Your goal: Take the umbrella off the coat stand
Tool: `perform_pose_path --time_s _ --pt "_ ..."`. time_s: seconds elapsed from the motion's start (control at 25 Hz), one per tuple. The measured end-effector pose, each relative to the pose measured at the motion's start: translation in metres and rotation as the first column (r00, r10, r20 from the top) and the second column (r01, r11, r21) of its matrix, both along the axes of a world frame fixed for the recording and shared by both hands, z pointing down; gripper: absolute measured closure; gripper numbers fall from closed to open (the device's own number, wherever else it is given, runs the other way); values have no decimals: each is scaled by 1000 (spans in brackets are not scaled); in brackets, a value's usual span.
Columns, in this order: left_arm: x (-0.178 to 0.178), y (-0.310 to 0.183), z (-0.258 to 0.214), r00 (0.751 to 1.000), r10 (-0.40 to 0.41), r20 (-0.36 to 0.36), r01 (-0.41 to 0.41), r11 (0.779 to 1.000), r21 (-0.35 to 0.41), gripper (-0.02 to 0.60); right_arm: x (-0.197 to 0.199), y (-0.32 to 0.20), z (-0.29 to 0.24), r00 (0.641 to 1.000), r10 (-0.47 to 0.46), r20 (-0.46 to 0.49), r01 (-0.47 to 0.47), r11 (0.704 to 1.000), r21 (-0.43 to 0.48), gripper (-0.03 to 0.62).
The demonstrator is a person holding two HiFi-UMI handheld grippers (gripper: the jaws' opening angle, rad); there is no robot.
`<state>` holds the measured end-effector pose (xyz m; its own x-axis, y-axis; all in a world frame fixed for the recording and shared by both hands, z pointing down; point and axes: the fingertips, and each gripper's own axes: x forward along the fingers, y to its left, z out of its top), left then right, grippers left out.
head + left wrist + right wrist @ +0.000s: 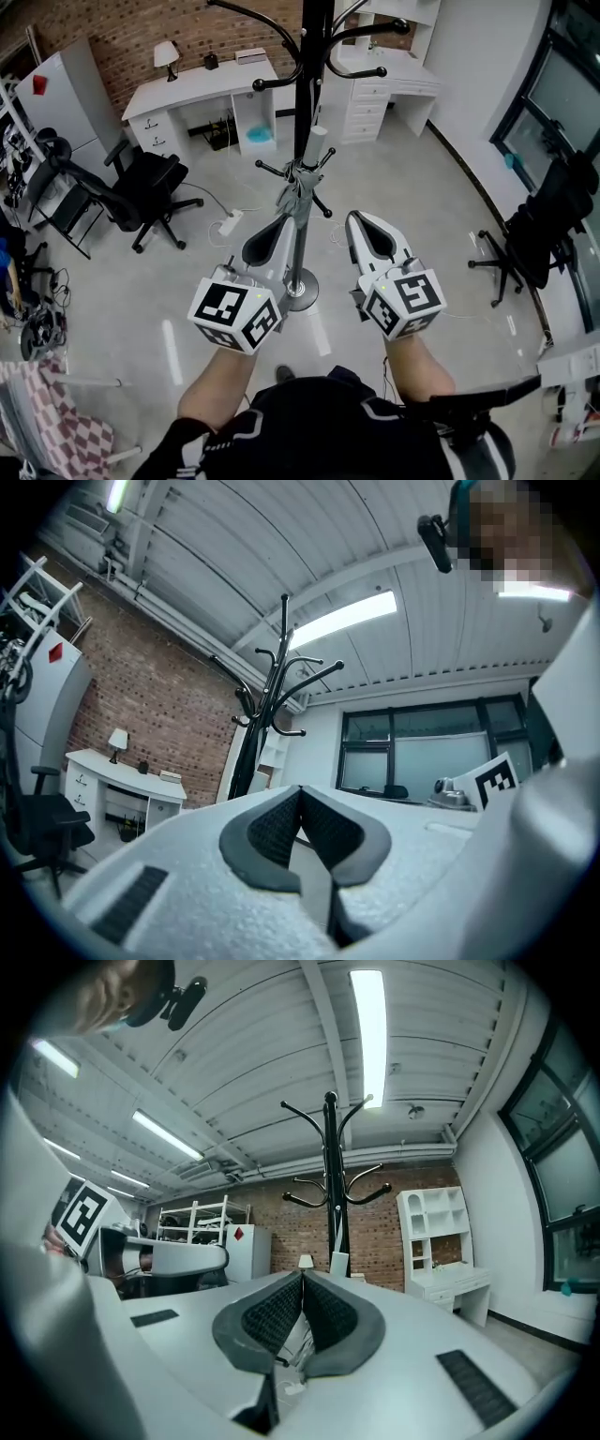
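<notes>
A tall black coat stand rises in the middle of the head view, its round base on the floor. A folded grey umbrella with a pale handle hangs against the pole at the lower hooks. My left gripper is just left of the pole and below the umbrella, jaws shut and empty. My right gripper is a little to the right of the pole, also shut and empty. The stand shows ahead in the left gripper view, and the stand is straight ahead in the right gripper view.
White desks and drawers line the brick back wall. Black office chairs stand at the left and right. A power strip and cable lie on the floor. A checked cloth sits at the lower left.
</notes>
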<state>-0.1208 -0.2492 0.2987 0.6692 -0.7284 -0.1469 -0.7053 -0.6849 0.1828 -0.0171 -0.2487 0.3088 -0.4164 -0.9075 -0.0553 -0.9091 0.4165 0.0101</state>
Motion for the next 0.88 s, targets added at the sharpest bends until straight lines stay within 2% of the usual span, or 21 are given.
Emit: perform_pose_path --time_s 0.2,0.4,0.88 --pt "-8 -22 -2 999 19 -44 -18 1000 9 575 -2 -18 1 1000 19 4 -19 1000 -12 589" --pt "1 -46 -2 999 26 -35 -26 1000 -6 575 3 -41 -2 1000 15 5 -15 1000 -16 589" --pt "23 -109 -26 998 -56 -7 56 998 36 575 14 -111 -29 991 -126 42 124 991 45 588"
